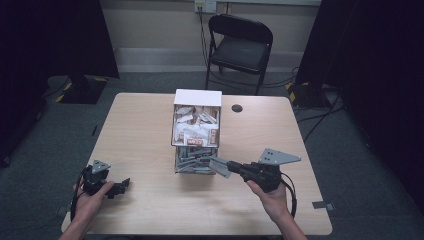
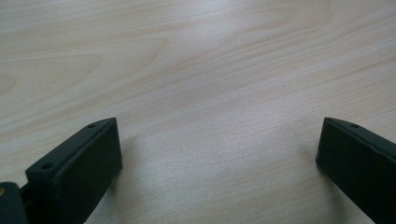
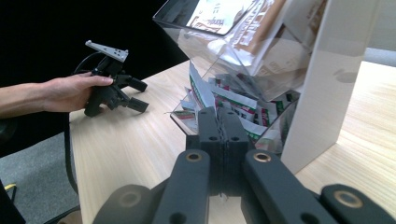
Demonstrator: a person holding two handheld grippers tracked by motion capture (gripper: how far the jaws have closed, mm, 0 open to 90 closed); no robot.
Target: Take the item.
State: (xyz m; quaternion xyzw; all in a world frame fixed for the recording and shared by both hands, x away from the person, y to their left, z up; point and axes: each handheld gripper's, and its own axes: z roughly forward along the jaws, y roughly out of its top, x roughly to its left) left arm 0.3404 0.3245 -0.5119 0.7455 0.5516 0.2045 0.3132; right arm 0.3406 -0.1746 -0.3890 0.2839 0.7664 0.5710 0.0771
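Pale wood of the bench [image 1: 150, 125] carries everything under dim light. At its 5 o'clock, the right gripper [image 1: 220, 166] has its jaws pressed together on a thin sachet [image 1: 219, 167], just at the lower compartment of the clear dispenser box [image 1: 197, 132] in the middle. At 7 o'clock the left gripper [image 1: 121, 186] rests on the wood, jaws wide with nothing between them.
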